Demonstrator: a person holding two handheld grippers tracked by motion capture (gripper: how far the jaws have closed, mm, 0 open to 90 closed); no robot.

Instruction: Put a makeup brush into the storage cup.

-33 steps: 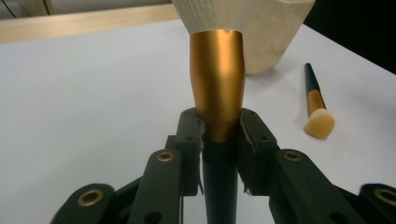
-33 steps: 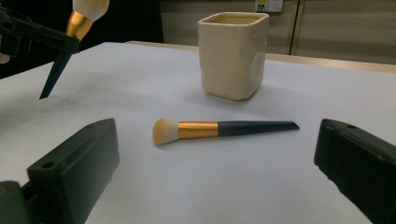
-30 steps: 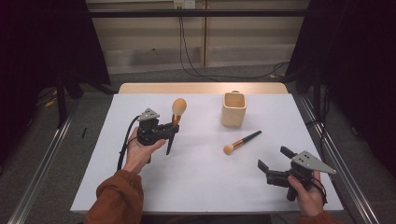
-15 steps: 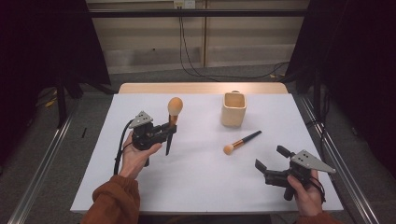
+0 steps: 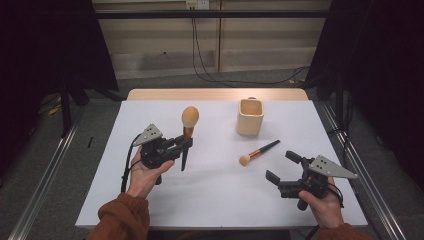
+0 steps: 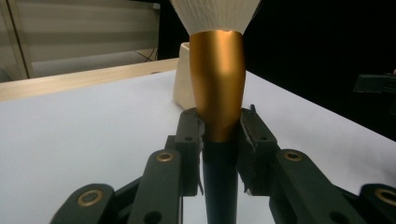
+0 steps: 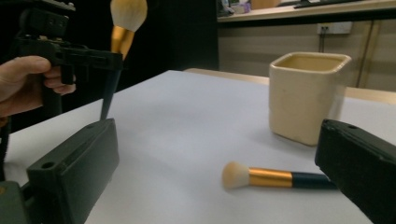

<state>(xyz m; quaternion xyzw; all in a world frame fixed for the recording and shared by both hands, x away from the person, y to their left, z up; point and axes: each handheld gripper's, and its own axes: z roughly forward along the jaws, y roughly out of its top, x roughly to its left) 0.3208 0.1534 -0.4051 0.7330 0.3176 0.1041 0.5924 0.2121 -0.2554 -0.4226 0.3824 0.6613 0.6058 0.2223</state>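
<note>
Brush [image 5: 188, 125] stands upright, clamped in the left claw [image 5: 184, 145], now carried left, away from the cup [image 5: 249, 117]. Right claw [image 5: 282, 168] gapes wide, empty, risen beside the second brush [image 5: 258, 152] lying on the table [image 5: 215, 200].

Legible markings: none found.
No text, label, brand, number or sign can be read on any item or surface in the three views.
</note>
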